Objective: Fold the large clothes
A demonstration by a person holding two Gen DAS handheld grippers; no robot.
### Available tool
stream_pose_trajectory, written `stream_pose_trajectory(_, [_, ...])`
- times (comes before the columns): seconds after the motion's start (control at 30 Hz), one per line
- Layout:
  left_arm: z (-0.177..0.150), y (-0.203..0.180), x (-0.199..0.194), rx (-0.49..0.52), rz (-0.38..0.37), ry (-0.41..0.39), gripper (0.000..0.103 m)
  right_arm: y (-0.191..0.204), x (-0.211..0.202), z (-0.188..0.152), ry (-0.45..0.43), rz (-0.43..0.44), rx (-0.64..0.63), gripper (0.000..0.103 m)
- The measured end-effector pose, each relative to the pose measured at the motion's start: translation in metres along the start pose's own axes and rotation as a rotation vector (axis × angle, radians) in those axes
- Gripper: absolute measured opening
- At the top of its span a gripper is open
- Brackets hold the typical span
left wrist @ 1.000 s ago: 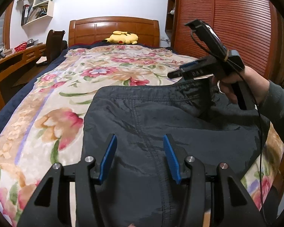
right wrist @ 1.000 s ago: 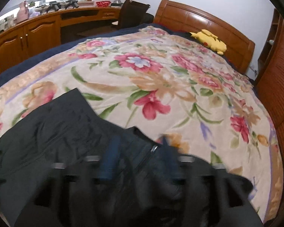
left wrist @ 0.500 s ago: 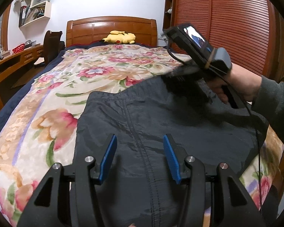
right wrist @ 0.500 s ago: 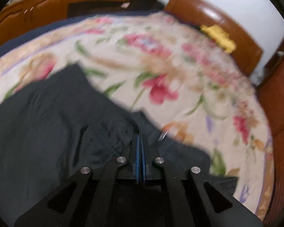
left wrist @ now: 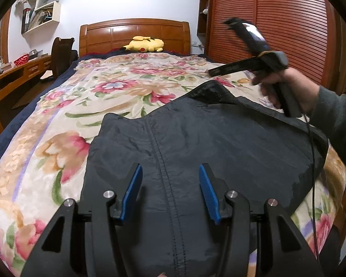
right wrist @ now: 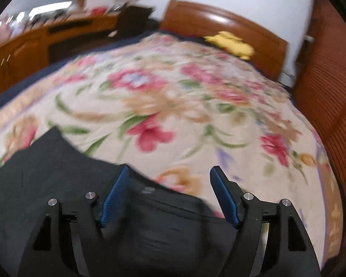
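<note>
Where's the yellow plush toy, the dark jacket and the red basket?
yellow plush toy [left wrist: 146,45], left wrist view, middle of its body.
dark jacket [left wrist: 219,143], left wrist view, flat back panel.
red basket [left wrist: 21,59], left wrist view, front wall.

A dark charcoal nylon garment [left wrist: 219,143] is spread on a cream bedspread [left wrist: 117,87] patterned with pink, peach and green flowers. A yellow plush toy [left wrist: 145,44] is seen by the reddish-brown wooden headboard [left wrist: 133,31].
</note>
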State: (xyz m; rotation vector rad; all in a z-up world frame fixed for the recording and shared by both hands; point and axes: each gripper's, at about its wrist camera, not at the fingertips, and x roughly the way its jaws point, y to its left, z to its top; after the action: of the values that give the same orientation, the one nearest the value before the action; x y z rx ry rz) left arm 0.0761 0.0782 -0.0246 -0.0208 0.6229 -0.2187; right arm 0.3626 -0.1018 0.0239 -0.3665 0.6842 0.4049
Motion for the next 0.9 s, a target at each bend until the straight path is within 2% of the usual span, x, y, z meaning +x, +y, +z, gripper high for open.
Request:
stream_pose_trajectory(0.17, [0.0, -0.005, 0.001, 0.008, -0.006, 0.002, 0.05, -0.068, -0.014, -0.023, 0.051, -0.118, 0.093, 0.075])
stream_pose_trajectory(0.3, [-0.001, -0.008, 0.006, 0.016, -0.001, 0.016, 0.05, -0.104, -0.005, -0.059, 0.137, -0.155, 0.135, 0.075])
stream_pose_trajectory(0.43, [-0.005, -0.009, 0.014, 0.017, 0.01, 0.039, 0.05, -0.128, 0.016, -0.096, 0.245, -0.124, 0.202, 0.074])
stream_pose_trajectory(0.53, [-0.007, -0.007, 0.018, 0.014, 0.019, 0.053, 0.05, -0.133, 0.024, -0.113, 0.284, -0.087, 0.237, 0.07])
stream_pose_trajectory(0.57, [-0.008, -0.007, 0.019, 0.012, 0.019, 0.055, 0.05, -0.135, 0.026, -0.116, 0.29, -0.068, 0.257, 0.067])
stream_pose_trajectory(0.63, [-0.01, -0.006, 0.021, 0.006, 0.017, 0.061, 0.05, -0.138, 0.028, -0.121, 0.287, -0.016, 0.295, 0.049])
stream_pose_trajectory(0.67, [-0.01, -0.005, 0.022, 0.003, 0.017, 0.065, 0.05, -0.138, 0.027, -0.122, 0.283, 0.005, 0.303, 0.02])
stream_pose_trajectory(0.7, [-0.01, -0.004, 0.023, 0.0, 0.016, 0.069, 0.05, -0.137, 0.024, -0.121, 0.277, 0.035, 0.306, 0.009])
stream_pose_trajectory(0.8, [-0.01, -0.005, 0.025, -0.002, 0.018, 0.071, 0.05, -0.129, 0.008, -0.117, 0.228, 0.036, 0.244, 0.003])
stream_pose_trajectory(0.9, [-0.009, -0.004, 0.025, 0.0, 0.019, 0.074, 0.05, -0.135, -0.018, -0.115, 0.16, -0.06, 0.225, 0.002])
